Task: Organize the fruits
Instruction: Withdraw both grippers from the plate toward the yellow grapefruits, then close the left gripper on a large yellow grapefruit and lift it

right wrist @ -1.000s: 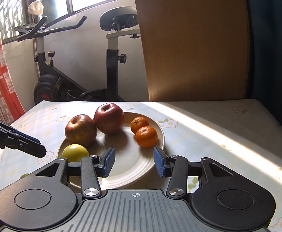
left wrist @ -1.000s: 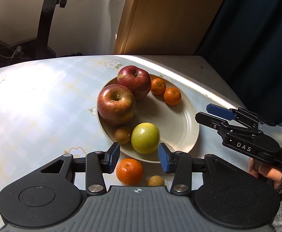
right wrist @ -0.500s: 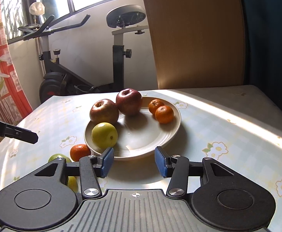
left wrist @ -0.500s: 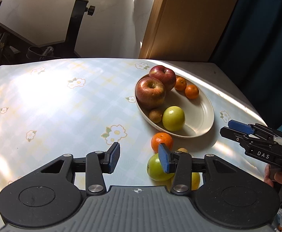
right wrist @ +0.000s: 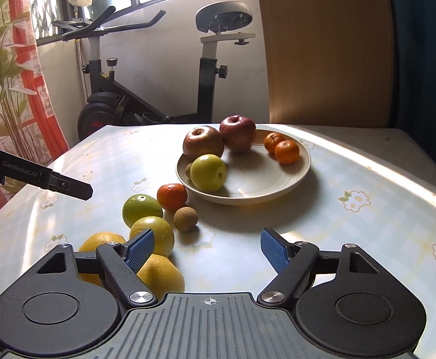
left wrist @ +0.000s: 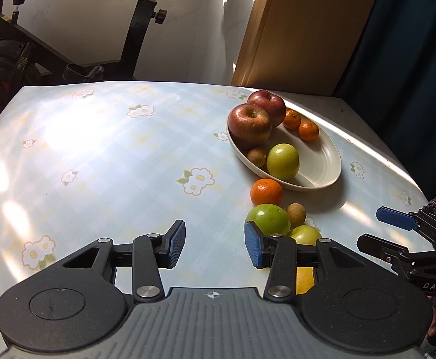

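A white plate (left wrist: pixel 319 152) (right wrist: pixel 295 176) holds two red apples (left wrist: pixel 249 124), two tangerines (left wrist: pixel 308 130), a green apple (left wrist: pixel 283 161) and a small brown fruit (left wrist: pixel 256 157). Loose on the table before it lie a tangerine (right wrist: pixel 172 196), a green fruit (right wrist: pixel 141 208), a small brown fruit (right wrist: pixel 185 218) and several yellow-orange citrus (right wrist: pixel 152 234). My left gripper (left wrist: pixel 215 239) is open and empty, left of the loose fruit. My right gripper (right wrist: pixel 207 246) has its jaws opening, nothing between them, just right of the citrus. Each gripper shows in the other's view (left wrist: pixel 376 230) (right wrist: pixel 68 185).
The table wears a pale blue floral cloth (left wrist: pixel 113 155). An exercise bike (right wrist: pixel 158 89) stands beyond the far edge, with a wooden panel (right wrist: pixel 322 45) and a dark curtain (left wrist: pixel 412 59) at the back right. A red curtain and plant (right wrist: pixel 14 74) are on the left.
Both grippers have drawn back from the plate, so the loose fruit in front has come into view. The right jaws have spread much wider. The left jaws kept their gap.
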{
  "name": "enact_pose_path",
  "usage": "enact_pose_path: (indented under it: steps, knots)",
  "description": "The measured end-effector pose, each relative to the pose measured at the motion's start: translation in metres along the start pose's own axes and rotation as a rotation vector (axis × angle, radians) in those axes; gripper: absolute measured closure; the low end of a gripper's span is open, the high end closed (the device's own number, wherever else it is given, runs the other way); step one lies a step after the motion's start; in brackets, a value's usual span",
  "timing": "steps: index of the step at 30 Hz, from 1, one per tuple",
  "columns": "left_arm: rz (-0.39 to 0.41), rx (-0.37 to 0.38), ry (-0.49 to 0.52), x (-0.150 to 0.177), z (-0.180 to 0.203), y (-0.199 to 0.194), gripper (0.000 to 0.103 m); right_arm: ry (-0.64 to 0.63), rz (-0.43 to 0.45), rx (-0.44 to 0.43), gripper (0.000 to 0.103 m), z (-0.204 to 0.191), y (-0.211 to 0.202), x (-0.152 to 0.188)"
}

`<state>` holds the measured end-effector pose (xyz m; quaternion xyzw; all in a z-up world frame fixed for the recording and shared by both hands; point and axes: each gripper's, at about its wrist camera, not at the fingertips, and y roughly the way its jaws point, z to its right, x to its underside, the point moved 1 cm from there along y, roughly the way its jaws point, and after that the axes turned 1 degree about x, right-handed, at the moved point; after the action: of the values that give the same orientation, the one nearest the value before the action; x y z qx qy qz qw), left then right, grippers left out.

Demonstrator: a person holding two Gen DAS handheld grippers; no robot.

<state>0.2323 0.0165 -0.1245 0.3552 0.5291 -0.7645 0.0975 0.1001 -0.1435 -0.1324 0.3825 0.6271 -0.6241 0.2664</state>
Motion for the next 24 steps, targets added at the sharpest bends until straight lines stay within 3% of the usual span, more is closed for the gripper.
enact_pose_path:
  steps: [12, 19, 24]
  knots:
    - [0.002, -0.006, -0.014, 0.017, -0.006, -0.011, 0.057, -0.112, -0.09, -0.041, 0.025, -0.038, 0.004, 0.019]
    - [0.005, 0.01, 0.002, 0.014, 0.002, -0.011, 0.057, -0.108, -0.126, -0.055, 0.025, -0.03, 0.004, 0.025]
    - [0.004, 0.06, 0.006, 0.01, 0.013, -0.009, 0.058, -0.12, -0.129, -0.061, 0.025, -0.025, 0.0, 0.026]
